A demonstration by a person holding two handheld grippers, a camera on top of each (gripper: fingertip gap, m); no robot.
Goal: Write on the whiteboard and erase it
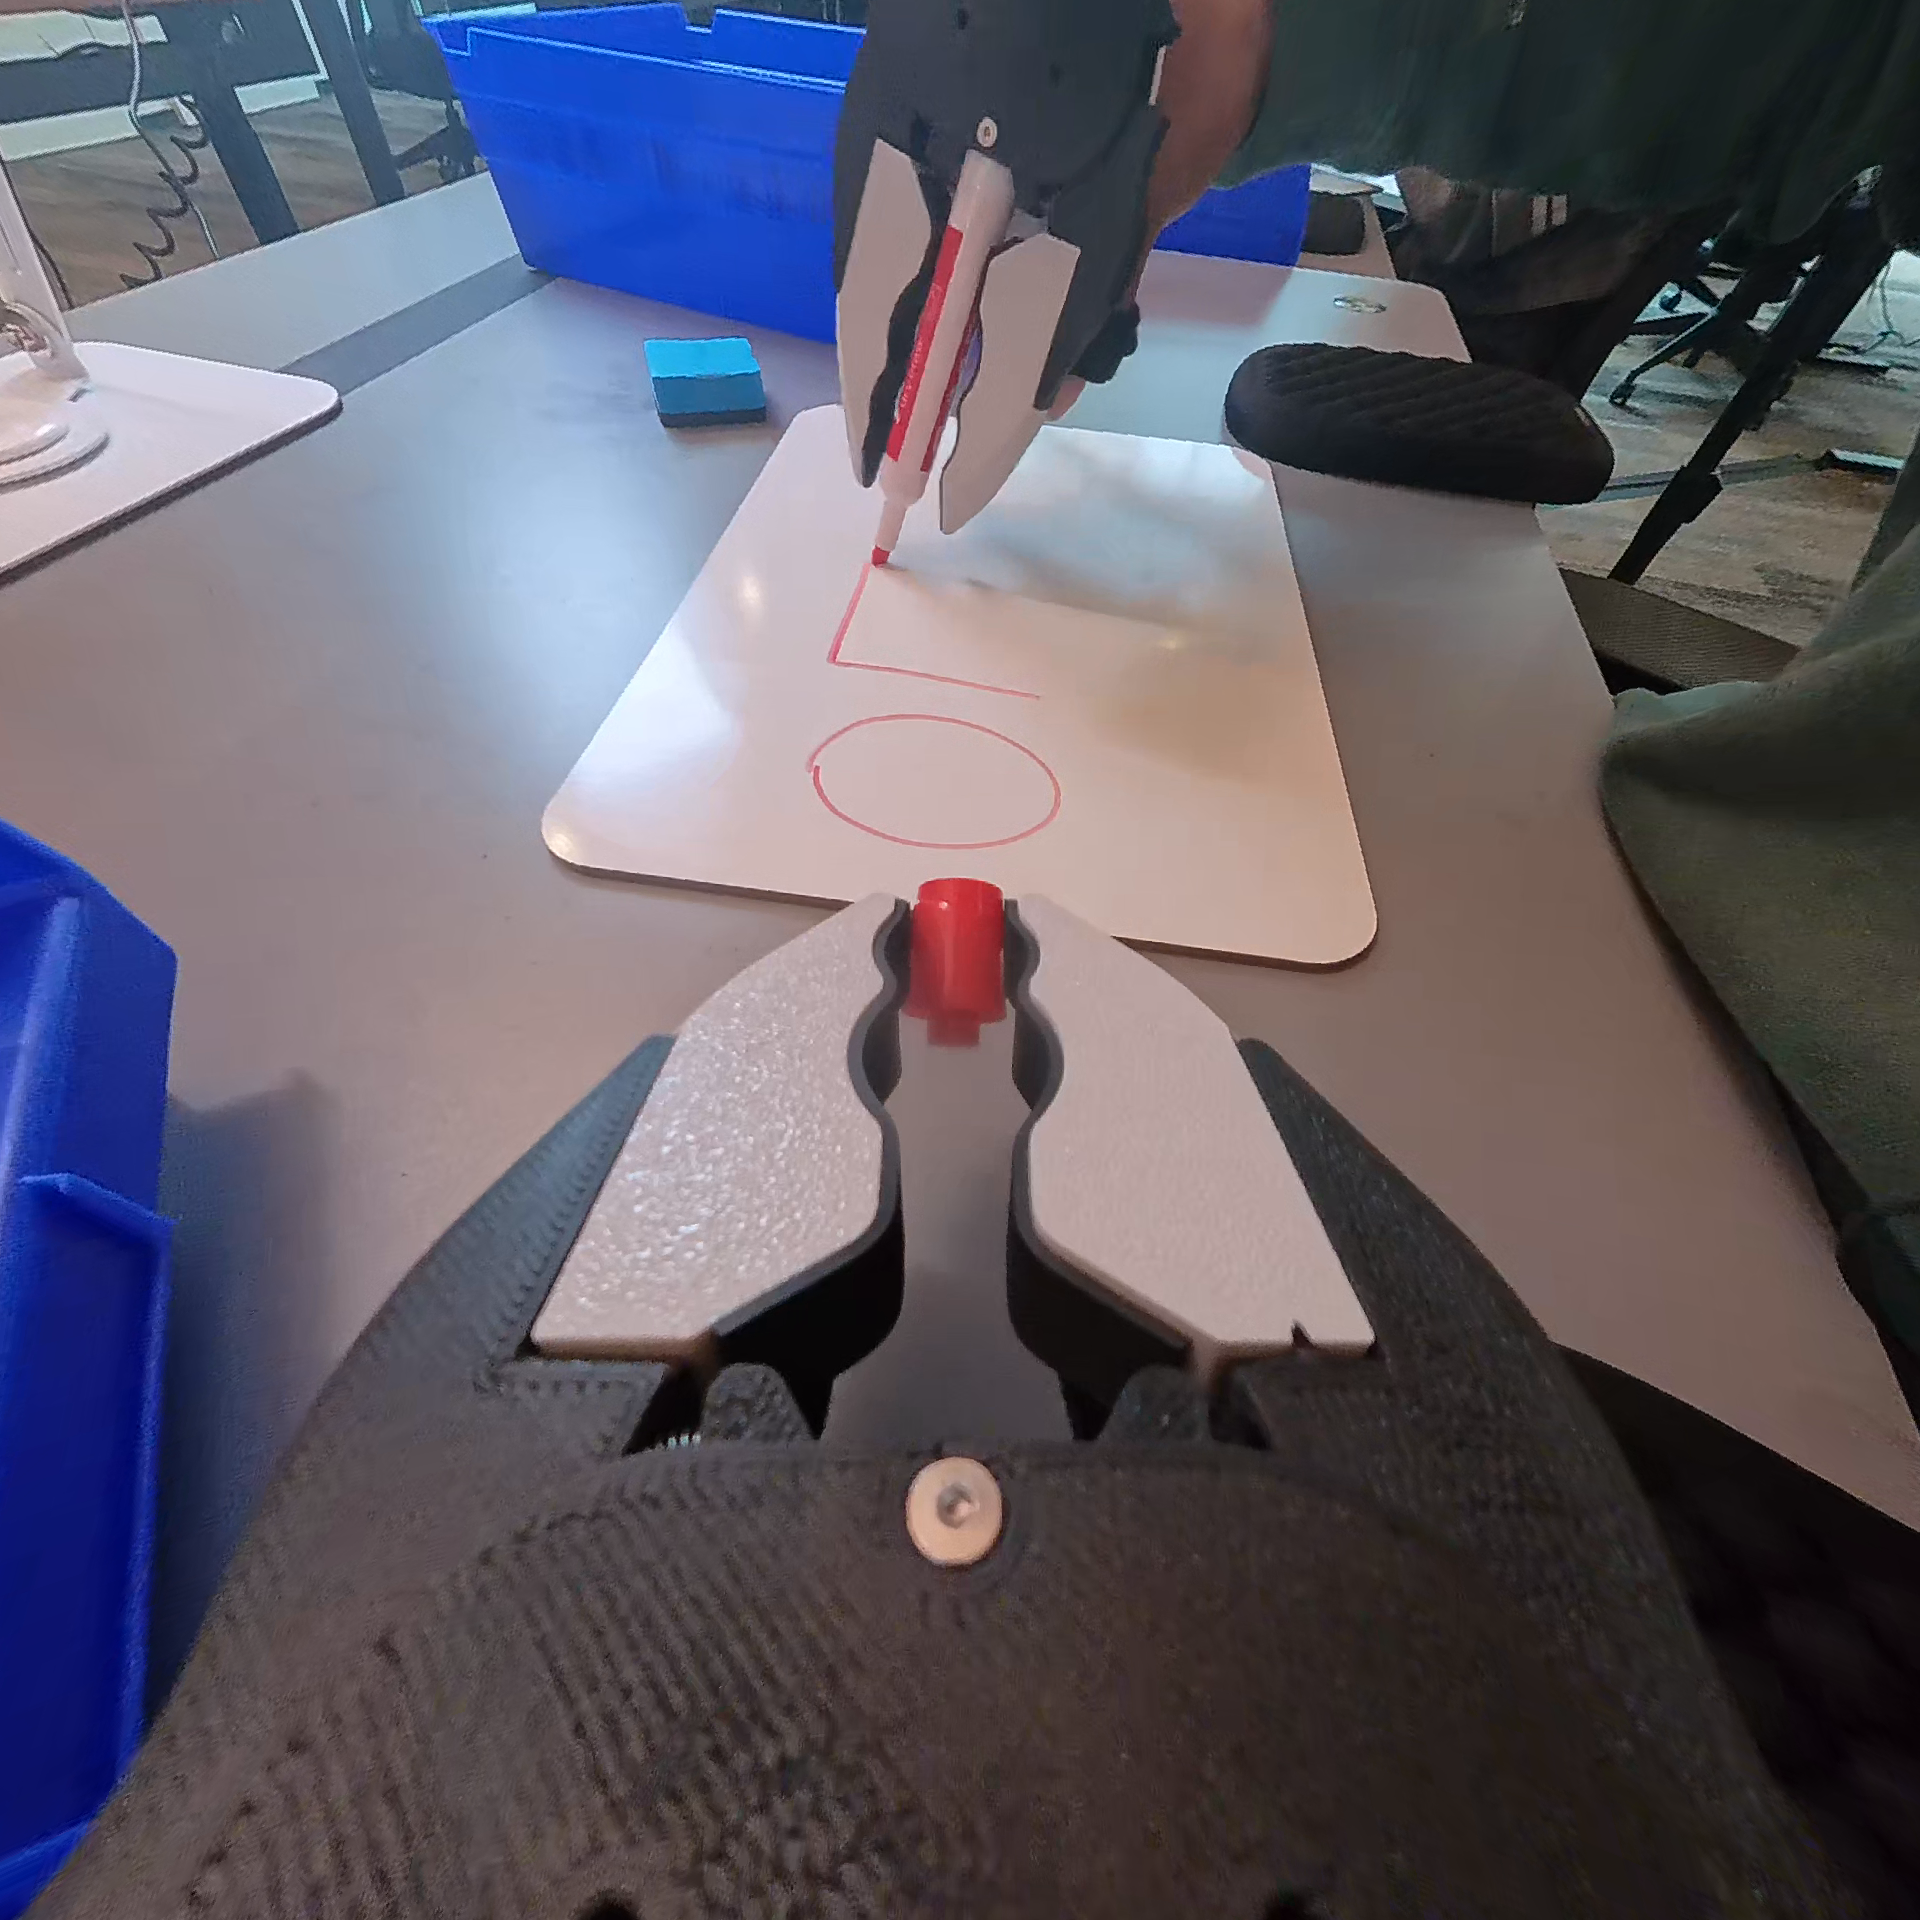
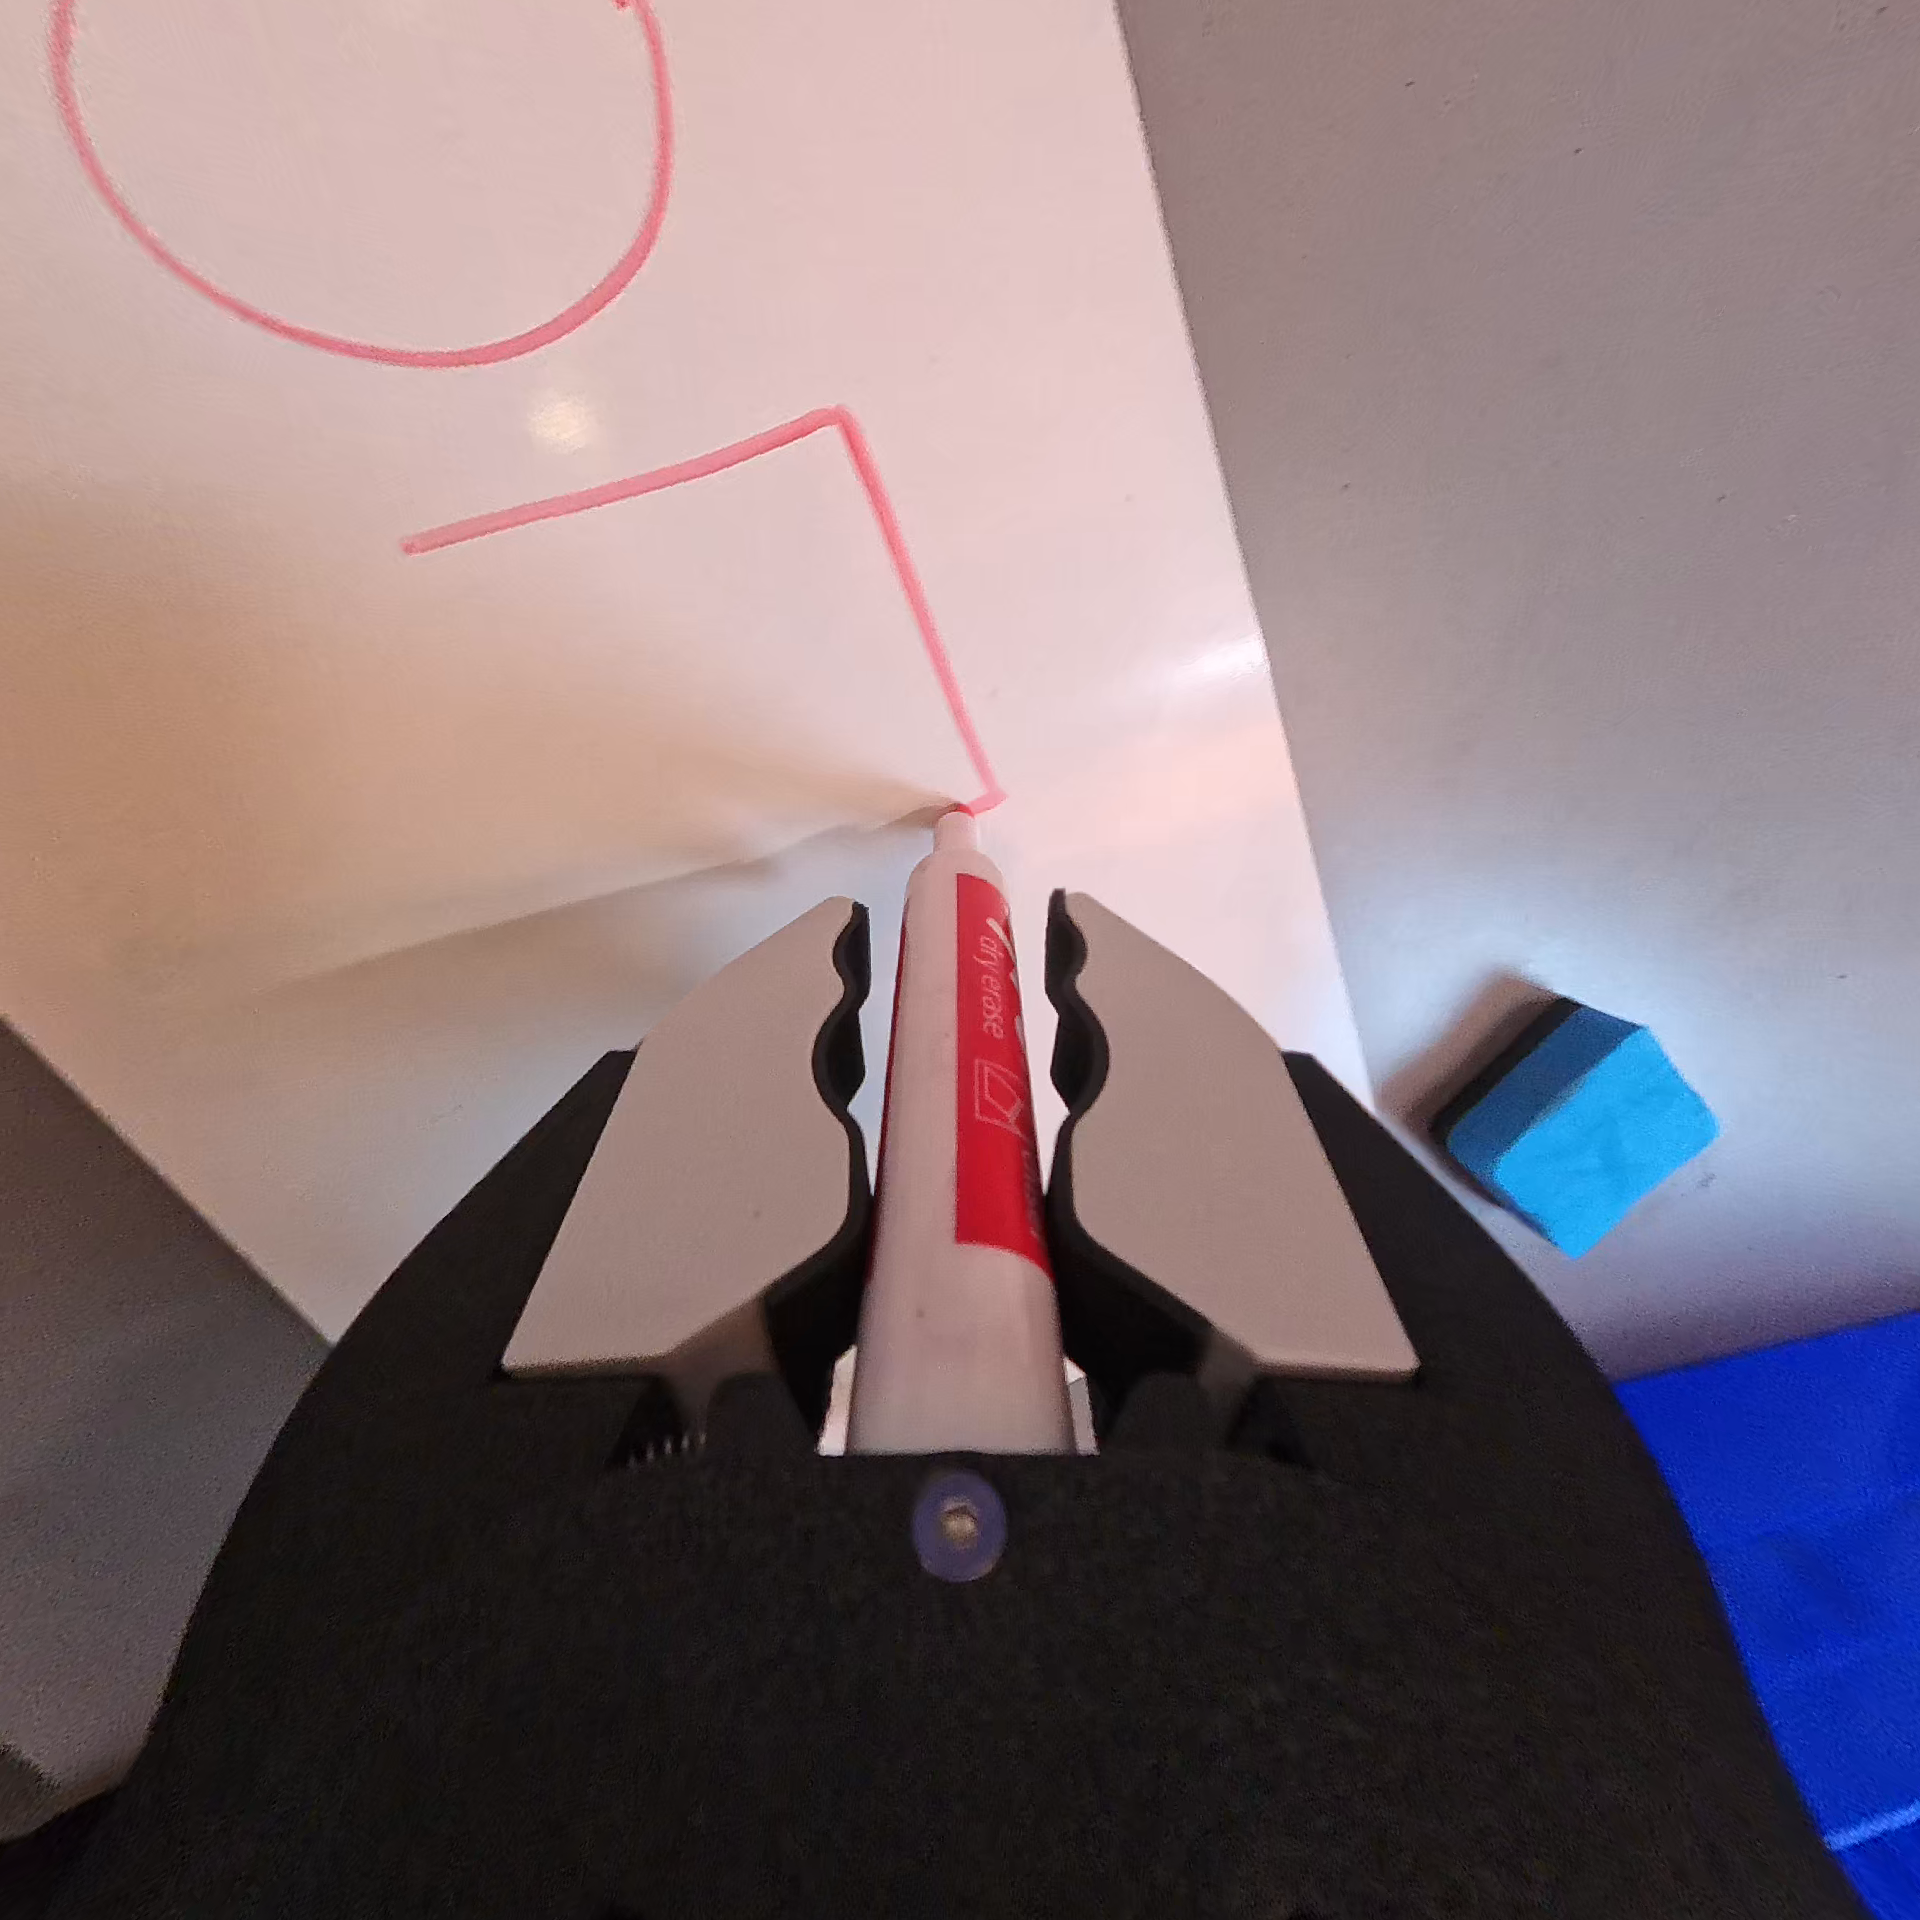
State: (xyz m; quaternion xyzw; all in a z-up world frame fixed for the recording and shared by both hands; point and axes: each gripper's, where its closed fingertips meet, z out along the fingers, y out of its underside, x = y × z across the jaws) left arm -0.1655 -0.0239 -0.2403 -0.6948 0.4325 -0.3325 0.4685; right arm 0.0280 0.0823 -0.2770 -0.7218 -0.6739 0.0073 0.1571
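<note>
The whiteboard (image 1: 1195,831) lies flat on the grey desk (image 1: 364,831), bearing a red circle and an angled red line. The right gripper (image 1: 914,488), tilted steeply down over the whiteboard's far half, is clenched on a red marker (image 2: 961,1091) whose tip touches the line's end. The left gripper (image 1: 958,914), level at the whiteboard's near edge, grasps the red cap (image 1: 956,951); a blue eraser (image 2: 1579,1127) sits just off the whiteboard's far corner, with bare desk alongside.

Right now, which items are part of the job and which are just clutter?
In use: white whiteboard; red dry-erase marker in right gripper; red marker cap in left gripper; blue foam eraser.
Clutter: blue plastic bin; black chair armrest.
</note>
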